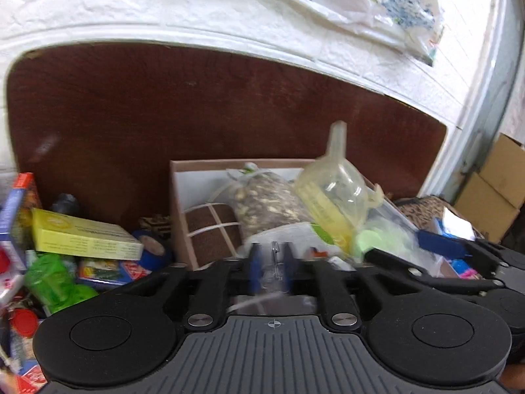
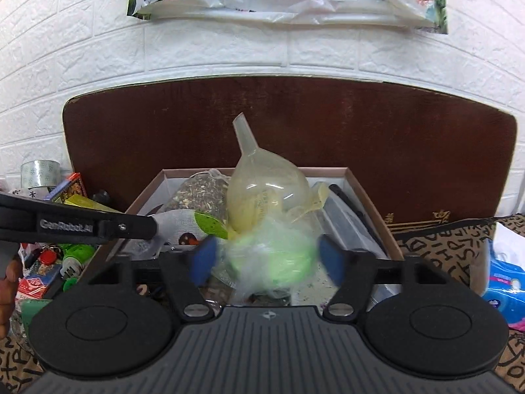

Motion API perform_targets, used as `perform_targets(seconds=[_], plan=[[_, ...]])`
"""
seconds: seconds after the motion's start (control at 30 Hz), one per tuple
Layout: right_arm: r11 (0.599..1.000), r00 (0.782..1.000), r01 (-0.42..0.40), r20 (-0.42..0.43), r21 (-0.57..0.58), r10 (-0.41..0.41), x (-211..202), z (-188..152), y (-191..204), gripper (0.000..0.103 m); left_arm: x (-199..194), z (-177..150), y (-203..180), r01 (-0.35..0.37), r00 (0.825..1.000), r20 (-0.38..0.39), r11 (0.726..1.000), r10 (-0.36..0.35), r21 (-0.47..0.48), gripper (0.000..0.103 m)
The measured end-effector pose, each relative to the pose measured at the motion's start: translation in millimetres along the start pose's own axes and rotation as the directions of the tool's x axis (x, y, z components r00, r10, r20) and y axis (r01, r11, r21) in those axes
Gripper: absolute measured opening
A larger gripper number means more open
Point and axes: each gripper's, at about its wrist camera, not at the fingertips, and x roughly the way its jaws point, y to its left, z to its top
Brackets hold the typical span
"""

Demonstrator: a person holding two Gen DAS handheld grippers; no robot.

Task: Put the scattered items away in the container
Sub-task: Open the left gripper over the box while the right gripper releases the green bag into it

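The container (image 2: 370, 197) is a shallow cardboard box with a white lining, standing against a dark brown wooden board (image 2: 295, 124) below a white brick-pattern wall (image 2: 82, 49). It is already crowded. A translucent yellowish funnel (image 2: 262, 184) lies tilted on top, spout pointing up and to the left. Beside it, on the left, sits a clear bag of mixed seeds (image 1: 269, 200), and further left a brown block tied crosswise with white string (image 1: 210, 229).

The right tool (image 2: 267, 257) hangs over the box's near edge with its blue pads spread wide. Between them is a crumpled clear plastic bag with something bright green inside (image 2: 272, 256); the pads do not press on it, though the blur makes contact hard to judge.

The left tool (image 1: 270, 262) also has its pads apart, with a small clear item (image 1: 274, 262) between them; the blur hides whether they touch it.

Outside the box, to its left, scattered things remain: a yellow carton (image 1: 85, 238), a blue roll of tape (image 1: 152, 249), a green plastic piece (image 1: 49, 279) and a clear tape roll (image 2: 41, 172).
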Motion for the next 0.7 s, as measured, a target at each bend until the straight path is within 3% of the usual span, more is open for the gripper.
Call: perform_targets(seconds=[0.07, 0.2, 0.43, 0.7], plan=[[1.000, 1.000, 0.005, 0.011, -0.004, -0.005, -9, 0, -1, 0.092, -12, 0, 1, -0.021, 0.998, 0.052, 1.000, 0.021, 0.002, 0.089], [1.000, 1.000, 0.019, 0.019, -0.017, -0.019, -26, -1, 4, 0.101, -33, -3, -4, -0.074, 0.991, 0.111, 0.997, 0.070, 0.032, 0.103], [1.000, 1.000, -0.012, 0.000, -0.008, 0.012, -54, -11, 20, 0.102, -55, -21, -23, -0.133, 0.991, 0.045, 0.986, 0.129, 0.100, 0.103], [1.000, 1.000, -0.023, -0.009, -0.009, 0.023, -85, -18, 34, 0.103, -90, -40, -26, -0.105, 0.994, 0.025, 0.994, 0.104, 0.040, 0.103]])
